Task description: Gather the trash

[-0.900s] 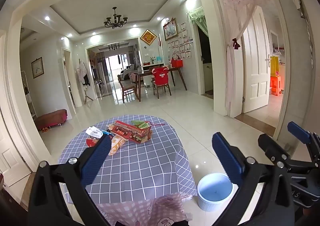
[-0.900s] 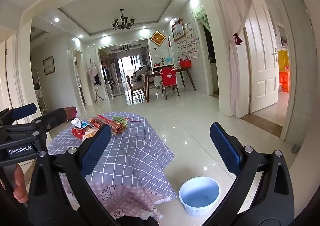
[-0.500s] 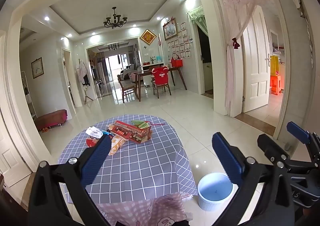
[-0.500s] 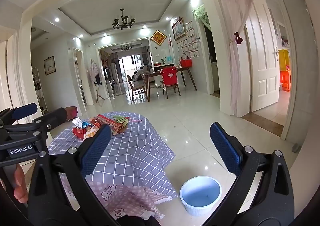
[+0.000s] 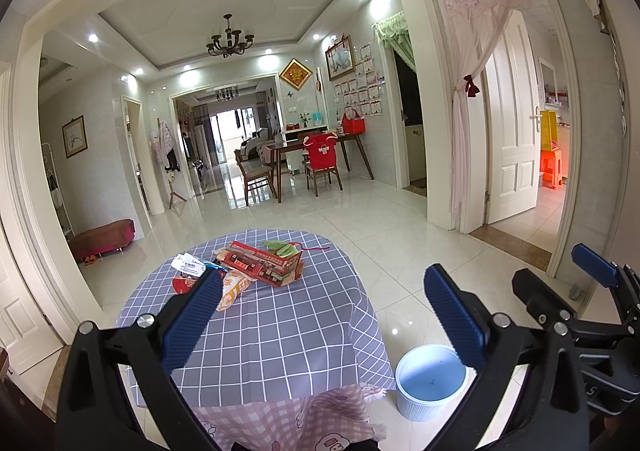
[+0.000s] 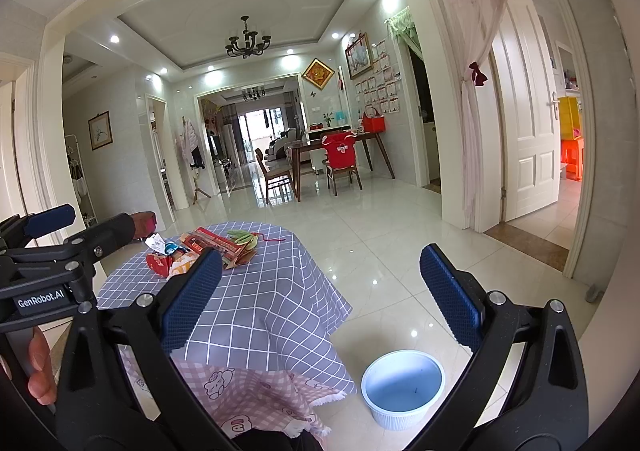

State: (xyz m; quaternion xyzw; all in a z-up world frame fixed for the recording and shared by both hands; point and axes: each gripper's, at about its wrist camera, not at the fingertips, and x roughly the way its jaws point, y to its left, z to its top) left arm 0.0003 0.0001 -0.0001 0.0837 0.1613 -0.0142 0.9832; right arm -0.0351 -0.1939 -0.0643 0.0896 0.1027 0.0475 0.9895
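Wrappers (image 5: 240, 267), approx 5, piled on 1 table (image 5: 280, 331); 1 bin (image 5: 430, 381) on floor; left tool (image 5: 320, 315) & right tool (image 6: 316, 297) both apart, empty.

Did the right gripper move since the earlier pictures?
Yes, slightly. In the right wrist view the round white bin with the blue inside sits a little lower and further left than before, so the open right gripper turned a little right and upward.

Grey-checked tablecloth (image 5: 280, 331), pale blue bin (image 5: 430, 381), red box (image 5: 260, 262).
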